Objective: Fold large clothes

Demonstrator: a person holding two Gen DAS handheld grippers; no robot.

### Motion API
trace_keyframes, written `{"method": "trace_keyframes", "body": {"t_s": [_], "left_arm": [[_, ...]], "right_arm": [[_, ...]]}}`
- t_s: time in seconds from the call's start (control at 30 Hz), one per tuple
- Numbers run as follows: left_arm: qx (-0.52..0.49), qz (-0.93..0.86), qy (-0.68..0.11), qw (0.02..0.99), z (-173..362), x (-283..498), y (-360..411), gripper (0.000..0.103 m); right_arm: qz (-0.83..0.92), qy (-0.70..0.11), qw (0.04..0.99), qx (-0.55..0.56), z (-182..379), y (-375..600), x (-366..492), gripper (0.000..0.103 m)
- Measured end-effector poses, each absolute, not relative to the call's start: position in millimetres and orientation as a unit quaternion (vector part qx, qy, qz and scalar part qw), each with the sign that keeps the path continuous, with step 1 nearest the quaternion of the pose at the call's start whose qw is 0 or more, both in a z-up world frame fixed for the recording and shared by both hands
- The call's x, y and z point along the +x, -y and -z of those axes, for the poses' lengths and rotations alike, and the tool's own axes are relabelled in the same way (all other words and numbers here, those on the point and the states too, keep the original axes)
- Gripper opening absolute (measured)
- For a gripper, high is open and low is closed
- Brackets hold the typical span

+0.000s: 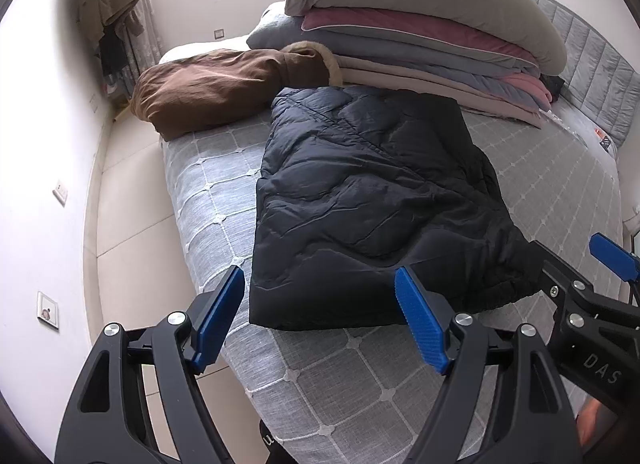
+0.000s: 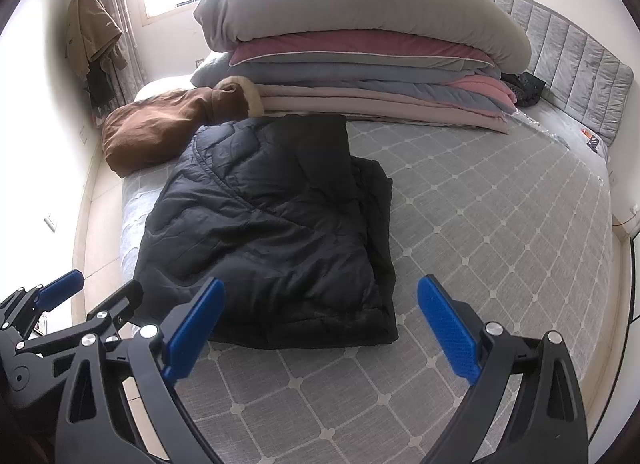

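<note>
The left gripper [image 1: 320,320] has its jaws spread wide, with nothing between the blue pads [image 1: 218,320]. Its black arms fan out from the bottom of its own view, pointing forward and slightly down. The right gripper [image 2: 320,328] is likewise spread wide and holds nothing — its blue pads [image 2: 450,330] stand well apart. The two sit side by side at about the same height: the right gripper's fingers [image 1: 614,260] show at the right edge of the left view, and the left gripper's fingers [image 2: 60,288] show at the lower left of the right view — near each other, not touching.
</note>
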State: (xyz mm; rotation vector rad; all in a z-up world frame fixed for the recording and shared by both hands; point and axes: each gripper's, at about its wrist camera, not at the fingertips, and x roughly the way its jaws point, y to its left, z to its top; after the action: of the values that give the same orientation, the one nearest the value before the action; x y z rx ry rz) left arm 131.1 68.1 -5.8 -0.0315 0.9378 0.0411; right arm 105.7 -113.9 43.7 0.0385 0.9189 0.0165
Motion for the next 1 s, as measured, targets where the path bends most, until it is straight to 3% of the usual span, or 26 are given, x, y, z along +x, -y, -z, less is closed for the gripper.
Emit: {"method": "trace_keyframes", "body": {"t_s": [1.0], "left_arm": [[-0.011,-0.020,-0.450,0.893,7.2,131.8,-62.1,0.074]], "right_arm": [[-0.009,-0.444,0.896,0.021,-42.6,116.5,107.0,0.093]]}}
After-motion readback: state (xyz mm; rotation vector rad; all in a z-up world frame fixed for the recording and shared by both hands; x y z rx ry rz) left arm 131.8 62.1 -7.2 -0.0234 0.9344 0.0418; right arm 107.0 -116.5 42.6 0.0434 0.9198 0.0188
